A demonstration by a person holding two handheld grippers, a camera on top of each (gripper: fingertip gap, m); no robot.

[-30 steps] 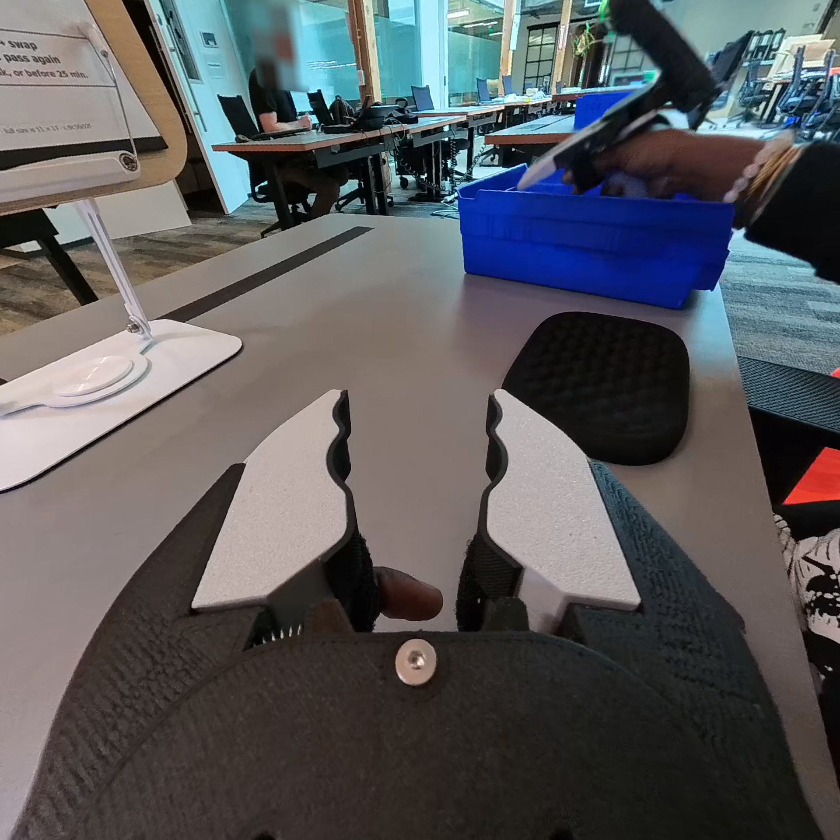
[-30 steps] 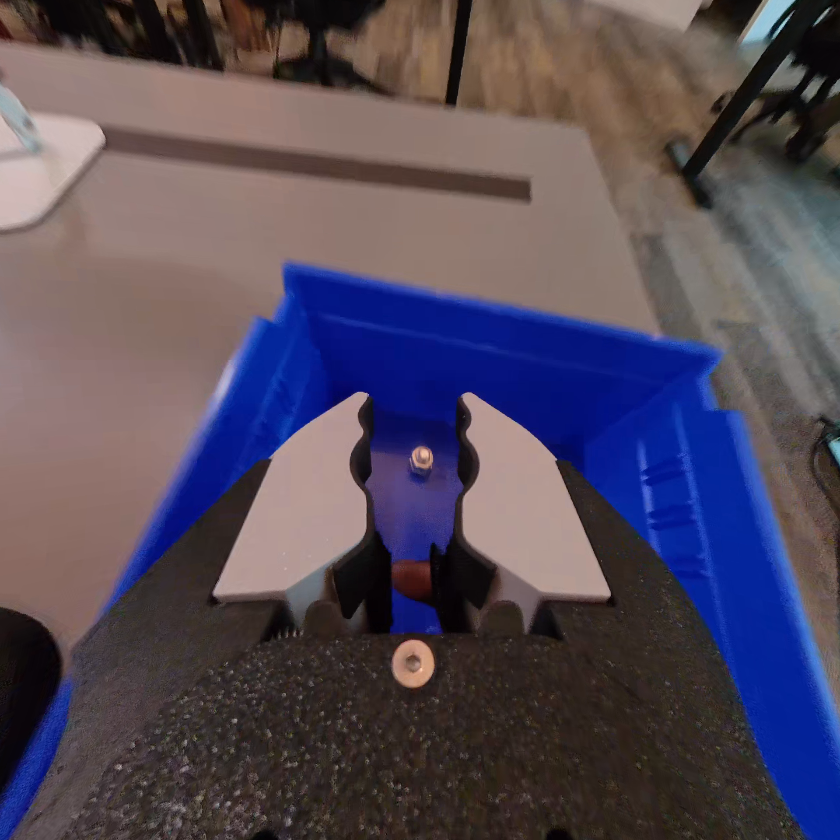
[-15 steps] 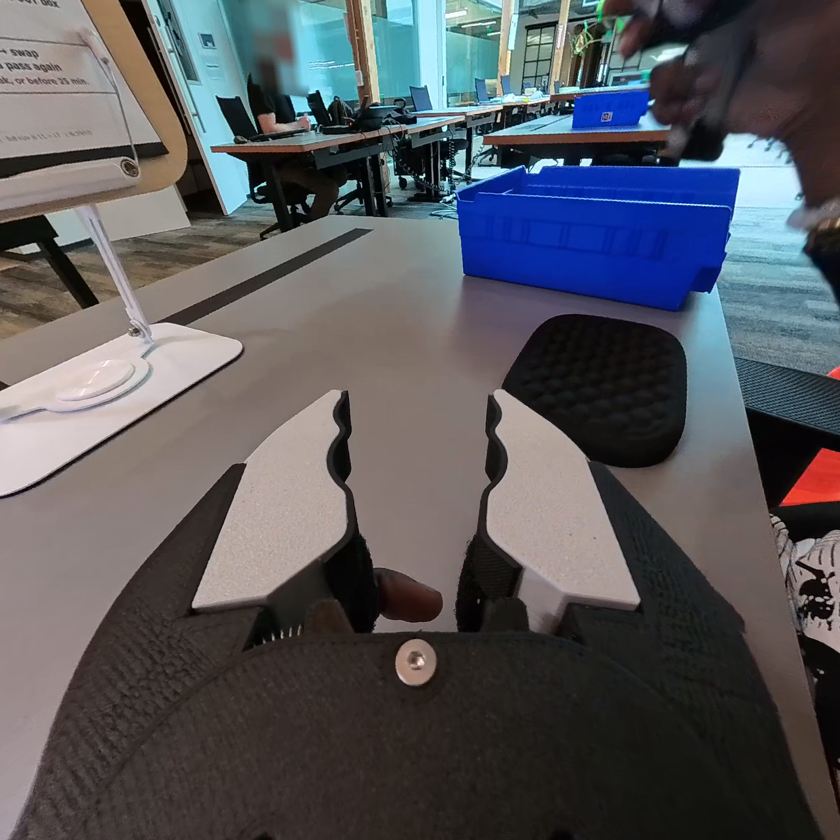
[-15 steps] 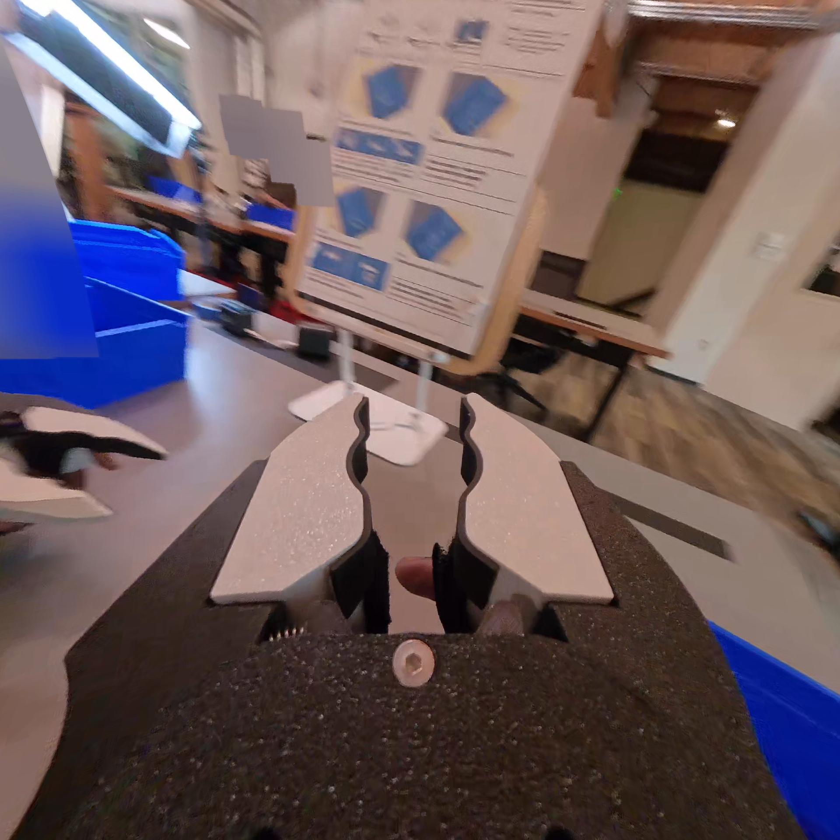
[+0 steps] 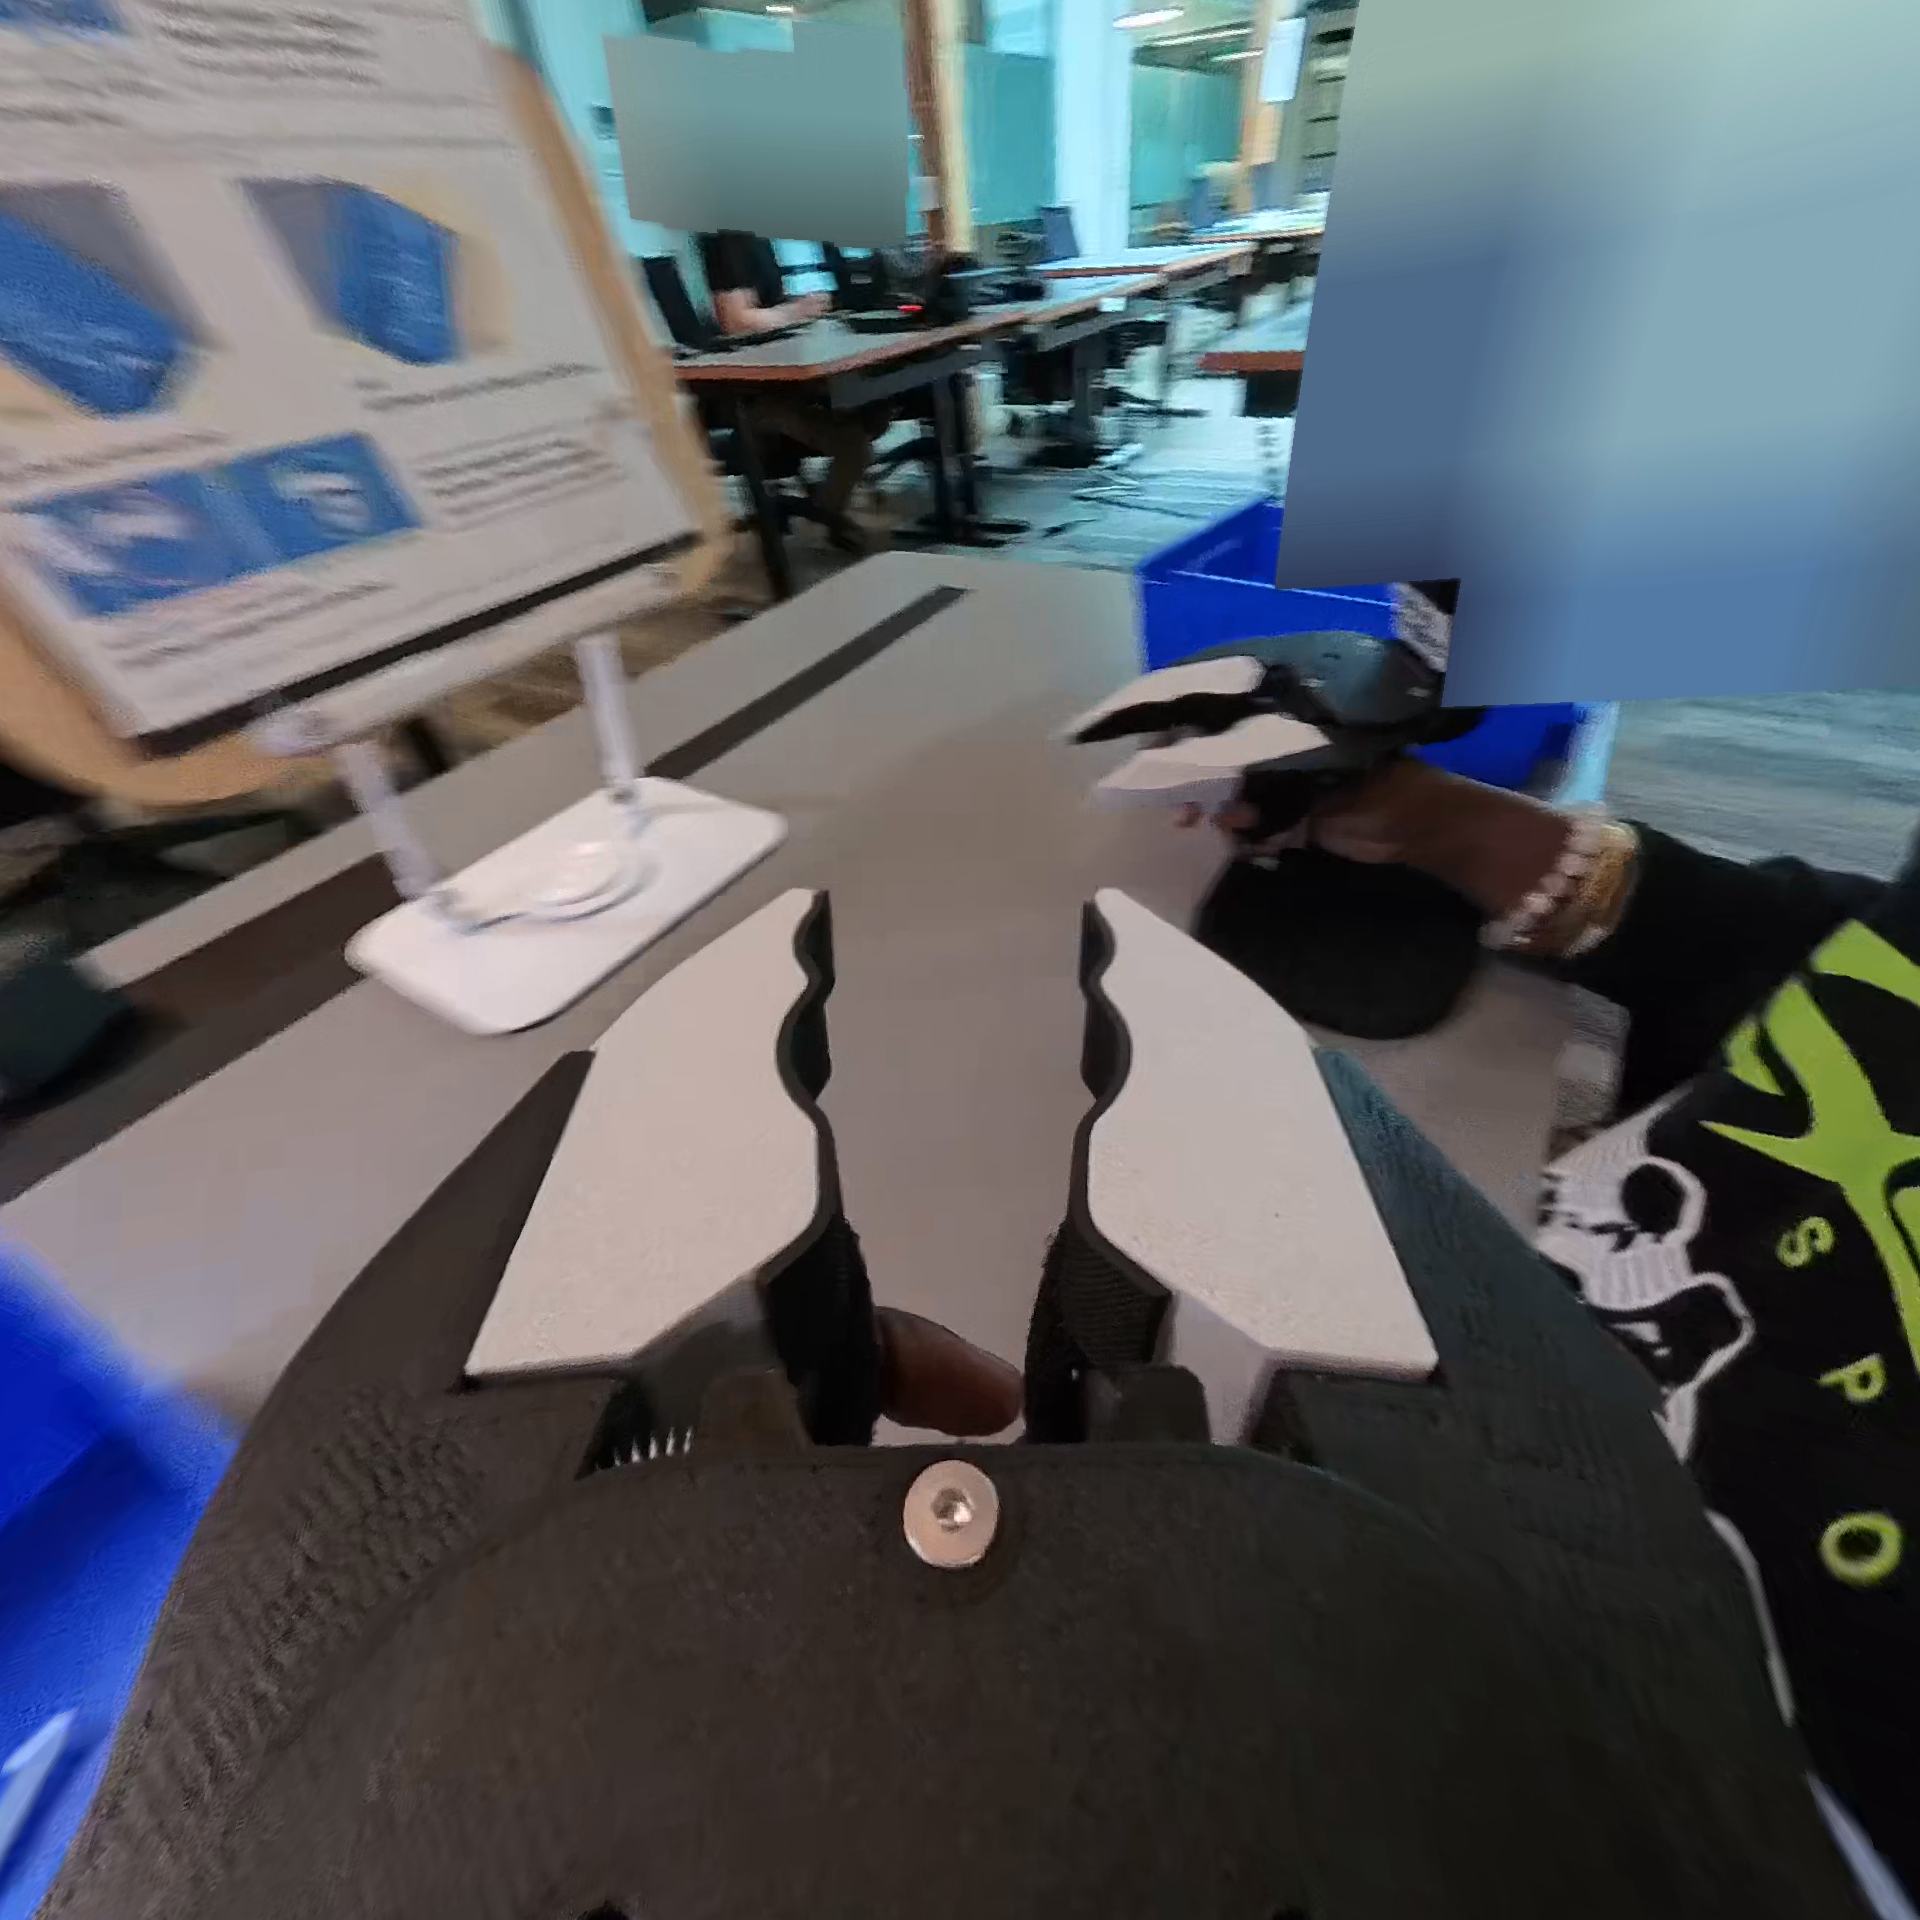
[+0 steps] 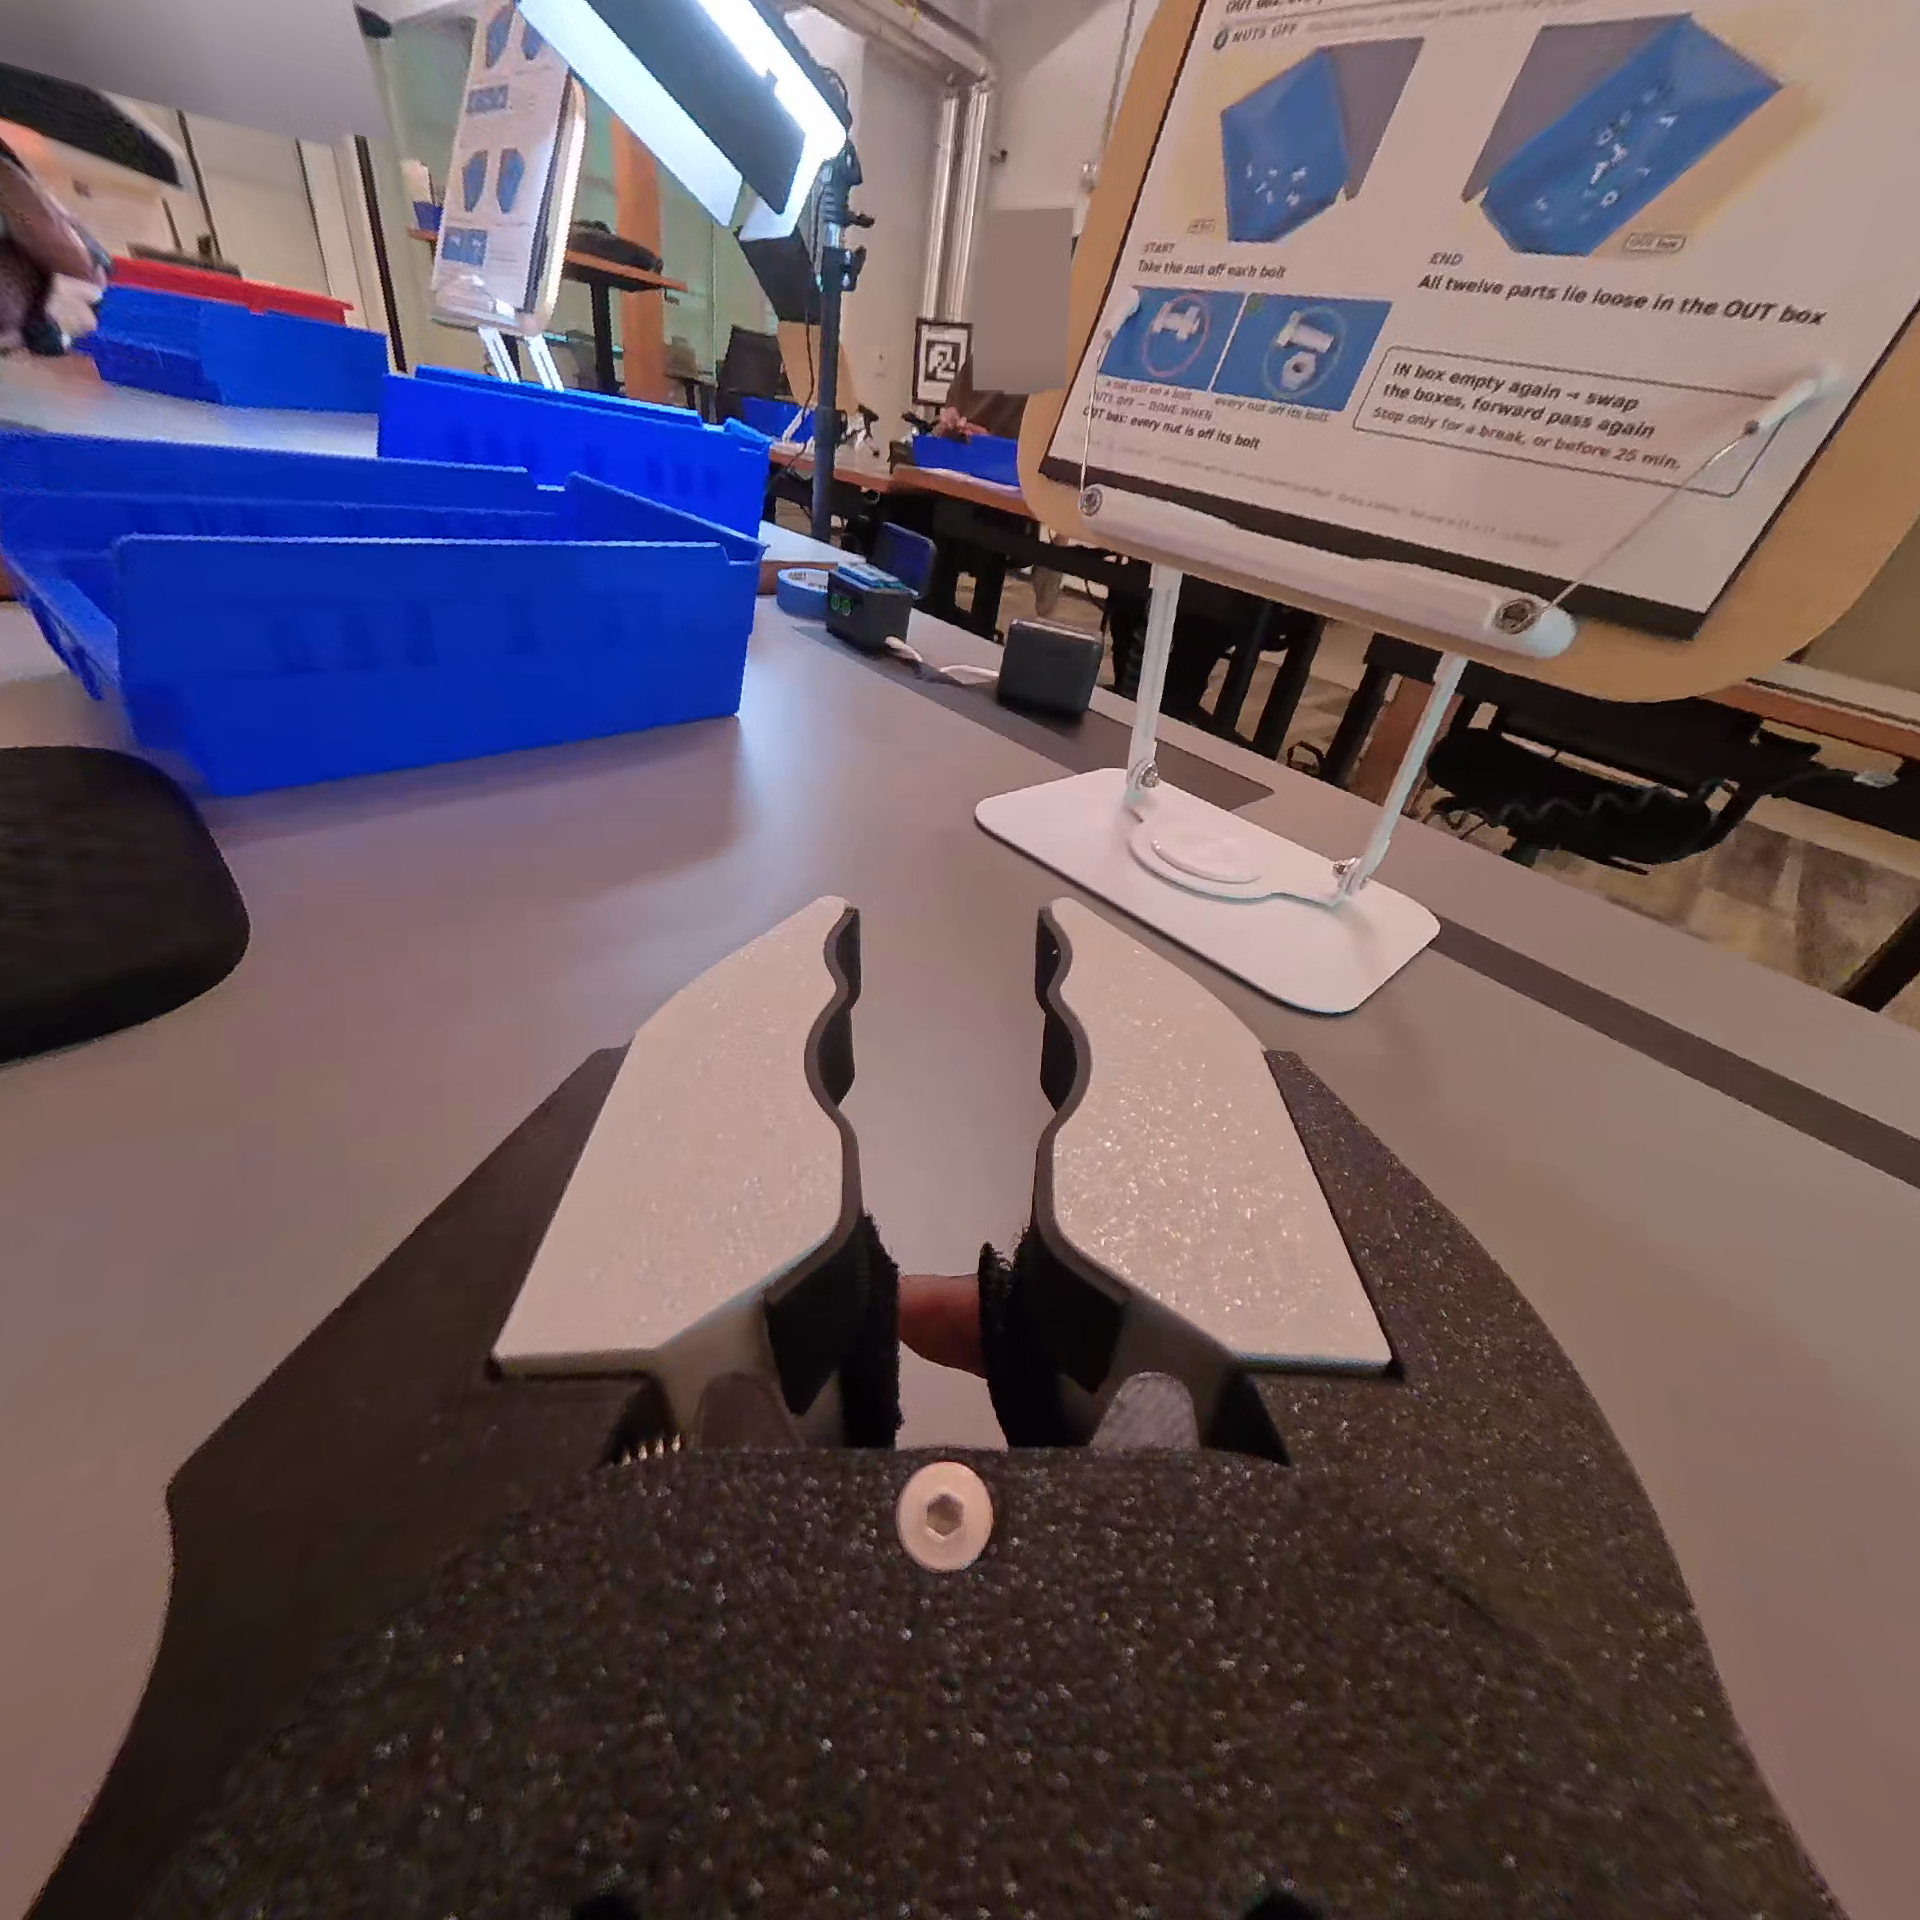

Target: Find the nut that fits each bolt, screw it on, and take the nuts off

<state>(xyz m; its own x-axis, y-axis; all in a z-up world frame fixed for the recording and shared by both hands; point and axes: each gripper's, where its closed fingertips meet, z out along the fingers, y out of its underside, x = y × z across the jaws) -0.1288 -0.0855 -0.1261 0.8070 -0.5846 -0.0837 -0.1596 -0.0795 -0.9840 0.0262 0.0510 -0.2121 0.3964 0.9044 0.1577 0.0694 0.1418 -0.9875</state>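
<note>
A second ago the right gripper (image 6: 948,935) was dipped into a blue bin with a small nut lying between its fingertips; now it has swung out and sits low over the grey table (image 6: 520,987), its jaws parted by a moderate gap and holding nothing, only bare tabletop showing between them. Ahead of it and to its right stands the instruction board on a white stand (image 6: 1216,894); ahead and to its left lies a blue bin (image 6: 436,644), and close on its left the edge of a black pad (image 6: 94,894). The left gripper (image 5: 956,935) has also shifted: its view, steady before, is now smeared and turned toward the board, and a blurred blue shape (image 5: 73,1507) has come in at its near left, perhaps another bin. Its jaws stand well apart and empty. Off to its right the other gripper (image 5: 1195,727) shows in a hand above the black pad, with a blue bin (image 5: 1205,603) just beyond. No nut or bolt can be seen in either view at present; any such parts presumably lie inside the bins, whose interiors are hidden from here. The judgement is that the right gripper came away without the nut, so no pairing is under way and a fresh reach into a bin is needed.
</note>
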